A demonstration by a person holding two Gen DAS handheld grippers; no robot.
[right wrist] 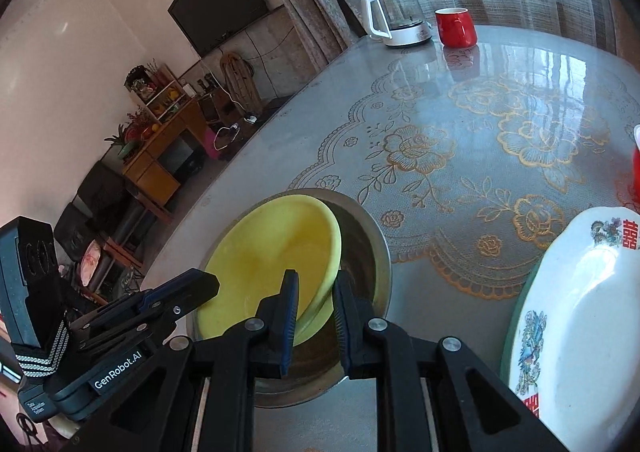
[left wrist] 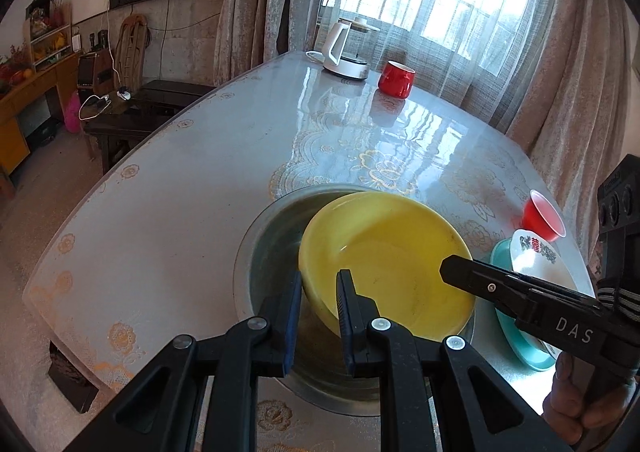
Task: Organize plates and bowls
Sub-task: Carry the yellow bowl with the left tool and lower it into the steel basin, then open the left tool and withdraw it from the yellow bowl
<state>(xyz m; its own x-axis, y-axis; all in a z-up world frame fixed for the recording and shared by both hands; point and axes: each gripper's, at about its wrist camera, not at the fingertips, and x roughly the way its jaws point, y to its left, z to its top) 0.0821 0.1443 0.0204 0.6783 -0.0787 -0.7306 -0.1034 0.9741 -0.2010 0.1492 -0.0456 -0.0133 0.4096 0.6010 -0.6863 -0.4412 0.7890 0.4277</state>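
Note:
A yellow bowl [left wrist: 384, 256] sits tilted inside a metal bowl [left wrist: 272, 236] on the table. My left gripper [left wrist: 320, 284] straddles the yellow bowl's near-left rim, jaws close to it, grip not clearly closed. My right gripper [right wrist: 316, 284] straddles the opposite rim of the yellow bowl [right wrist: 272, 252], above the metal bowl [right wrist: 372, 244]. It also shows in the left wrist view [left wrist: 452, 268], reaching in from the right. A white patterned plate [right wrist: 592, 316] lies on a teal plate [right wrist: 516, 316] at the right.
A red cup [left wrist: 544, 215] rests on the white plate [left wrist: 536, 256]. A red mug [left wrist: 396, 77] and a white kettle [left wrist: 346, 47] stand at the table's far end. The table's left edge [left wrist: 132, 171] drops to the floor, with a bench beyond.

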